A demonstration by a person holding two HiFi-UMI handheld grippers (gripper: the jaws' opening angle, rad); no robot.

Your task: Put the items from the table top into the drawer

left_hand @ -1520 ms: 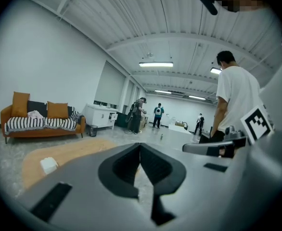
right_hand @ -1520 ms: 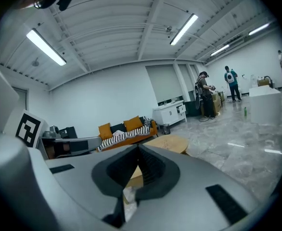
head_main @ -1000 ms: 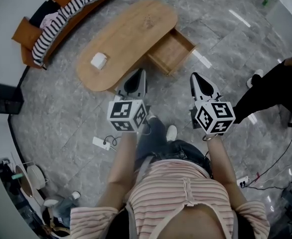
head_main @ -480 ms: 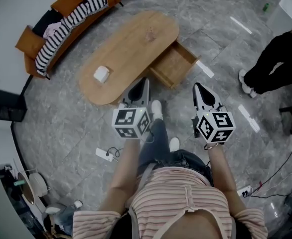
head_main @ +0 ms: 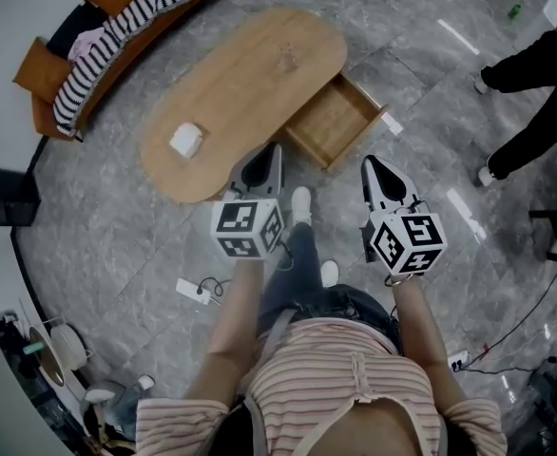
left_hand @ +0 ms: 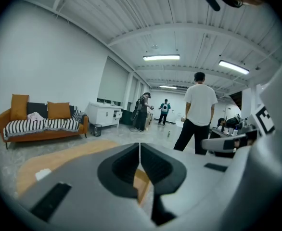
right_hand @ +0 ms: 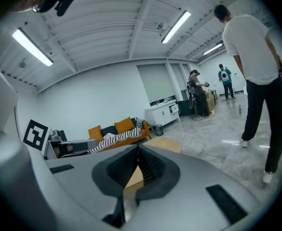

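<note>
Wooden desk (head_main: 250, 74) in the head view carries a small white item (head_main: 186, 139), perhaps a box, well apart from the open drawer (head_main: 334, 122). The left tongs (head_main: 272, 152) and right tongs (head_main: 368, 164) hang near its edge. Left gripper view: left tongs (left_hand: 140, 146) pressed together, empty. Right gripper view: right tongs (right_hand: 137, 150) together too, empty.
</note>
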